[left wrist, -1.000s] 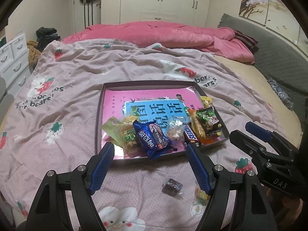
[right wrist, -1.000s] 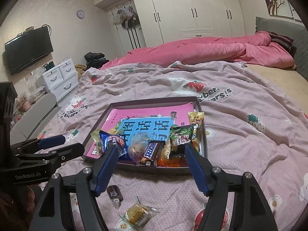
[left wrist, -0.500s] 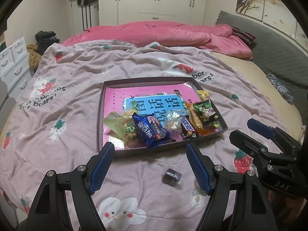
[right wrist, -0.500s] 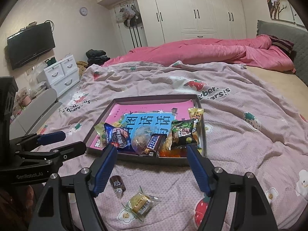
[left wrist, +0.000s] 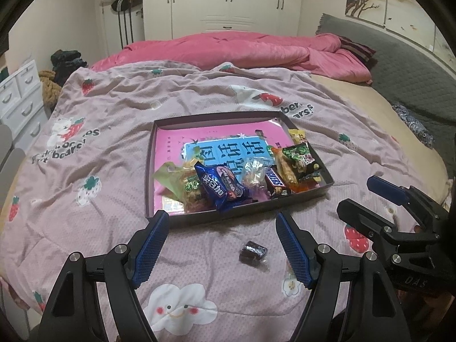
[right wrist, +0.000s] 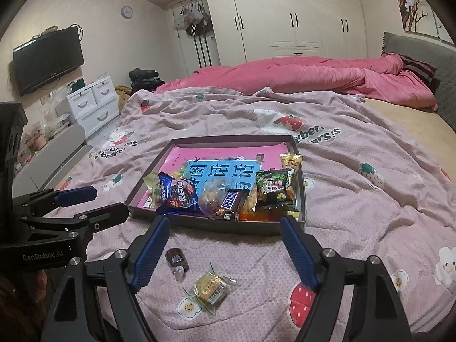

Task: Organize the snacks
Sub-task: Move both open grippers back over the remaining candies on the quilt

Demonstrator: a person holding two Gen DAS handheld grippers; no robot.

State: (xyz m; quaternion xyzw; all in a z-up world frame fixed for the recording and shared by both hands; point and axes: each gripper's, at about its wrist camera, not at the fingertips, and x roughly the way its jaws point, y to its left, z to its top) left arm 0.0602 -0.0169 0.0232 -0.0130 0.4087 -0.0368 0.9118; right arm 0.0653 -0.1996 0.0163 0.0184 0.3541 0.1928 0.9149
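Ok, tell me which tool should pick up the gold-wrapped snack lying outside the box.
Right. The gold-wrapped snack lies on the blanket directly between the right tool's opening, empty jaws. The left tool faces the dark candy instead; the gold snack isn't in its view.

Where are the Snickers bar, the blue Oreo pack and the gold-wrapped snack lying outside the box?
Snickers bar (right wrist: pixel 231 201): right wrist view, on its printed name.
Blue Oreo pack (left wrist: pixel 221 185): left wrist view, wrapper's middle.
Gold-wrapped snack (right wrist: pixel 211 287): right wrist view, gold middle.
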